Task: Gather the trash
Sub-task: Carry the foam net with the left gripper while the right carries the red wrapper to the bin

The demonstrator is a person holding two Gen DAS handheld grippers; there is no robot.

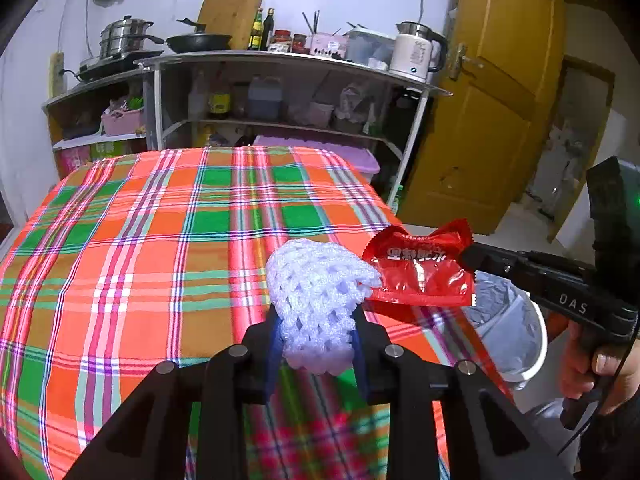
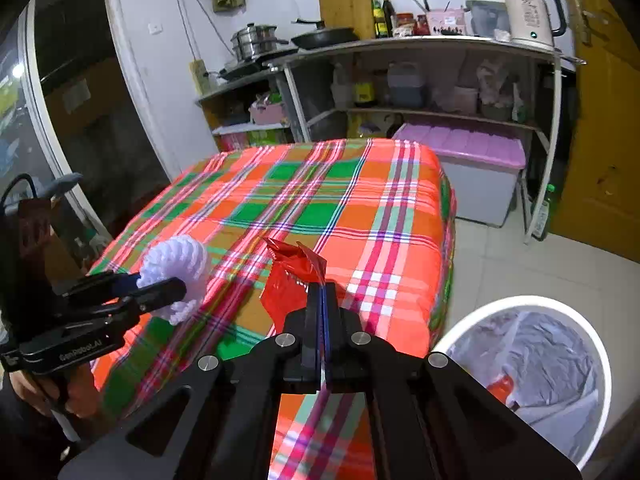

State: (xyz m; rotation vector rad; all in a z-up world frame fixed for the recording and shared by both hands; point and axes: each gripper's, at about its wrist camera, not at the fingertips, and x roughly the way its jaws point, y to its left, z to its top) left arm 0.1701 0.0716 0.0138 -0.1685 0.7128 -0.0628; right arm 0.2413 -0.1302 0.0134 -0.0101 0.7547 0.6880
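Over the plaid table [image 2: 280, 200], the left gripper [image 1: 316, 332] clamps a soft, springy foam net [image 1: 316, 280]; the right gripper [image 2: 322, 292] pinches a light, crinkly wrapper [image 2: 290, 280] by its edge.

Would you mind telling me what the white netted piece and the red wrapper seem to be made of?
The white netted piece looks like soft foam mesh, matte: open diamond-shaped holes and puffy strands that bulge around the left claw. The red wrapper looks like thin glossy plastic film, possibly foil-lined: sharp creases, bright glints, crimped serrated ends.
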